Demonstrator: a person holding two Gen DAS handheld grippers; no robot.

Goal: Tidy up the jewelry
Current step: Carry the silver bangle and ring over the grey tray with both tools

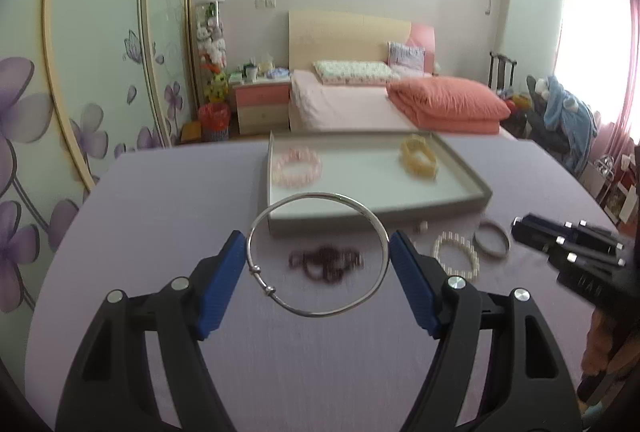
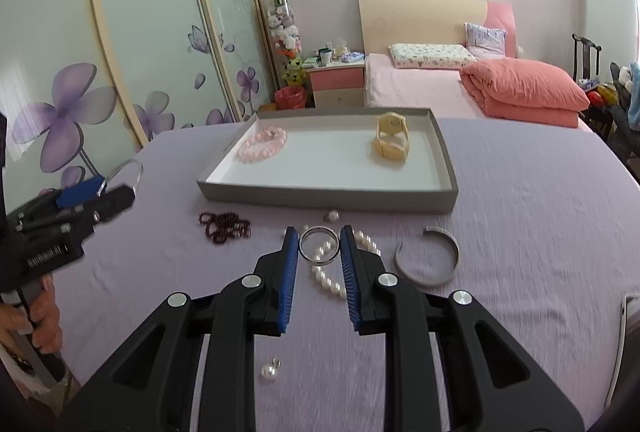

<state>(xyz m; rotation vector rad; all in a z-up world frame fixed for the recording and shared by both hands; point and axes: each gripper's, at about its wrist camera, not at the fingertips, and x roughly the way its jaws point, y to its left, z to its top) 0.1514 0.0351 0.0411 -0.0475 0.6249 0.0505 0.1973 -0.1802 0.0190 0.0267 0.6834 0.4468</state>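
Observation:
My left gripper (image 1: 318, 244) is shut on a thin silver bangle (image 1: 316, 195), held up above the purple cloth; in the right wrist view the left gripper (image 2: 116, 188) and the silver bangle (image 2: 137, 168) show at the left. My right gripper (image 2: 319, 232) is shut on a small silver ring (image 2: 320, 263) just above a pearl bracelet (image 2: 328, 282). The grey tray (image 2: 320, 198) holds a pink bead bracelet (image 2: 262, 146) and a yellow bracelet (image 2: 392, 142). A dark bead strand (image 2: 224, 226) and a grey open cuff (image 2: 428, 282) lie on the cloth.
A pair of pearl earrings (image 2: 270, 370) lies near the table's front, and another small pearl piece (image 2: 332, 216) sits by the tray's front wall. A person's hand (image 2: 40, 320) grips the left tool's handle. A bed and a wardrobe stand beyond the table.

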